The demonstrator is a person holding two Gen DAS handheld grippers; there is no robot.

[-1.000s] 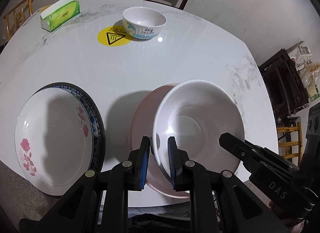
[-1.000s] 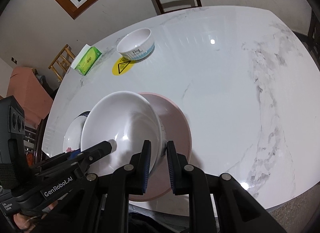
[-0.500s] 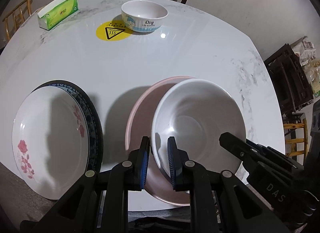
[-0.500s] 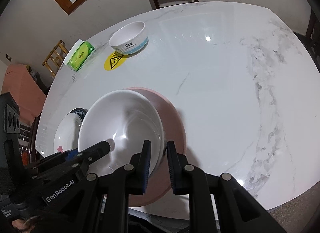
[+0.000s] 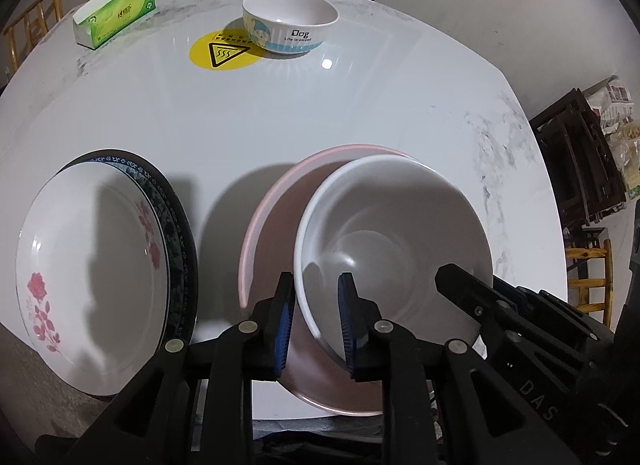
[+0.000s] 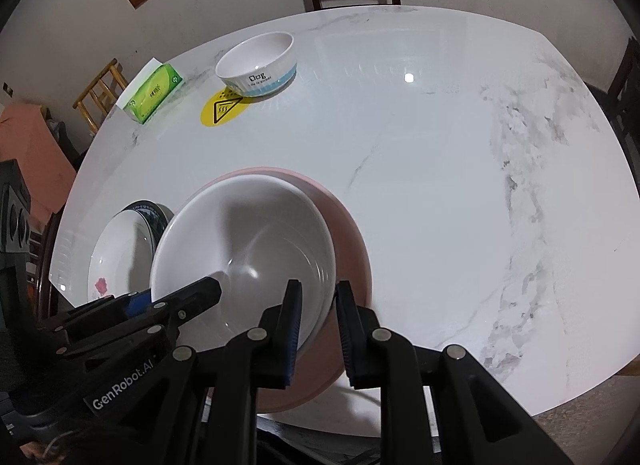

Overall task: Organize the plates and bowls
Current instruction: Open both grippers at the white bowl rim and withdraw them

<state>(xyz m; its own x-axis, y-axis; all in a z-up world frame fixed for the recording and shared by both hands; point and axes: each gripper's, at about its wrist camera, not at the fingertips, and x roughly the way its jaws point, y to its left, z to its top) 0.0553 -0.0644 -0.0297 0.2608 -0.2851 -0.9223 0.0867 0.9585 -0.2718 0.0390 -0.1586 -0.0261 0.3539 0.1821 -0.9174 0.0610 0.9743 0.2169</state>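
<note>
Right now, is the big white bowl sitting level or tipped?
Tipped. The white bowl leans over the pink plate, its rim pinched by the left gripper and right gripper.

Dim overhead light, fisheye-warped edges

A: Left gripper (image 5: pixel 316 319)?
B: Fingers forward and low, jaws narrowed, blue pads either side of the white bowl (image 5: pixel 394 249) rim, left edge. One pad inside, one outside.
A: Right gripper (image 6: pixel 318 325)?
B: Same pose on the bowl's right edge, rim clamped between pads. Each gripper shows in the other's view.
</note>
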